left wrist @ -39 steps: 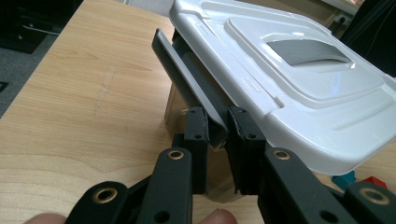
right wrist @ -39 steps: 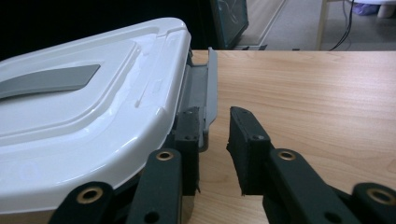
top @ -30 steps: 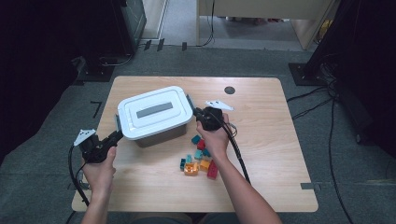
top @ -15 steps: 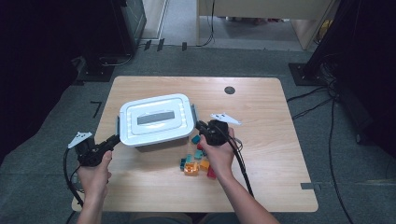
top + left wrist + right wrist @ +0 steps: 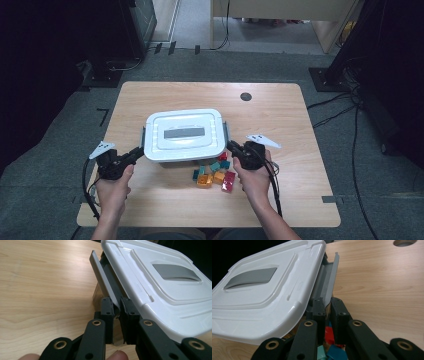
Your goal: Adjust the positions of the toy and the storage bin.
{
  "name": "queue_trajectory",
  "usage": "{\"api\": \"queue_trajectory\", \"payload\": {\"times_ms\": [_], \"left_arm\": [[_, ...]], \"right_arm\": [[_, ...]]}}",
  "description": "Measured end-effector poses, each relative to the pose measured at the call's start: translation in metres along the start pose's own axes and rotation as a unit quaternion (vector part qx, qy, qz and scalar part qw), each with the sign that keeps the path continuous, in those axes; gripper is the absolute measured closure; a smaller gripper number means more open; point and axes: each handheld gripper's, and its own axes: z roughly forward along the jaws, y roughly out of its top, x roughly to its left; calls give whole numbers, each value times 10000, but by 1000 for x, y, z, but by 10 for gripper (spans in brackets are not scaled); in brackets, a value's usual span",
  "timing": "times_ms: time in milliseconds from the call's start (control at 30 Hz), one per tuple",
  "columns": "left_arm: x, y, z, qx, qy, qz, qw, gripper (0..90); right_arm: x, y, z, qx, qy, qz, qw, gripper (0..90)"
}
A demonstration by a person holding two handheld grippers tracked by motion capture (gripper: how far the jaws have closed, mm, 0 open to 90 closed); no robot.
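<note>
A white lidded box (image 5: 183, 134) with a grey inset on its lid is held between both grippers near the table's middle. My left gripper (image 5: 137, 151) is shut on the grey latch flap (image 5: 100, 275) at the box's left end, beside the white lid (image 5: 160, 285). My right gripper (image 5: 231, 146) is shut on the matching grey flap (image 5: 329, 277) at the right end, next to the lid (image 5: 262, 290). Several coloured blocks (image 5: 215, 172) lie just in front of the box; some show under the right jaws (image 5: 329, 333). Whether the box's base touches the table I cannot tell.
The wooden table (image 5: 280, 120) has a round cable hole (image 5: 245, 96) at the back right. Bare wood lies to the right and behind the box. Cables trail from both grippers toward the table's front edge.
The box has come toward the person and a little to the right, turning square to the table. Both hands moved with it, the right one farther. Its near edge now reaches the blocks.
</note>
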Motion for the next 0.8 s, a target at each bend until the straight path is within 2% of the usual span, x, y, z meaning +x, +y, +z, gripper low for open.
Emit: {"api": "queue_trajectory", "payload": {"times_ms": [167,200,433,567,633,700,733,800], "left_arm": [[-12,-2,7,52,-120,44,9999,823],[-18,-3,11,79,-185,72,9998,823],[-31,-2,24,91,-295,110,9995,820],[-28,1,28,45,-271,37,9996,819],[-24,4,31,-28,-208,-33,9998,819],[-22,6,33,-69,-167,-75,9998,819],[-18,7,34,-129,-140,-159,9997,819],[-16,7,33,-139,-257,-254,9993,791]], "right_arm": [[-12,-3,-15,-48,-73,61,9999,841],[-19,-4,-23,-72,-104,95,9999,841],[-34,-3,-34,-166,-207,176,9995,843],[-37,-1,-30,-183,-153,190,9995,840],[-36,1,-23,-245,-110,179,9995,836],[-37,3,-16,-291,-61,48,9995,827],[-37,4,-14,-280,11,1,9996,815],[-40,6,-11,-232,159,-102,9996,740]]}}
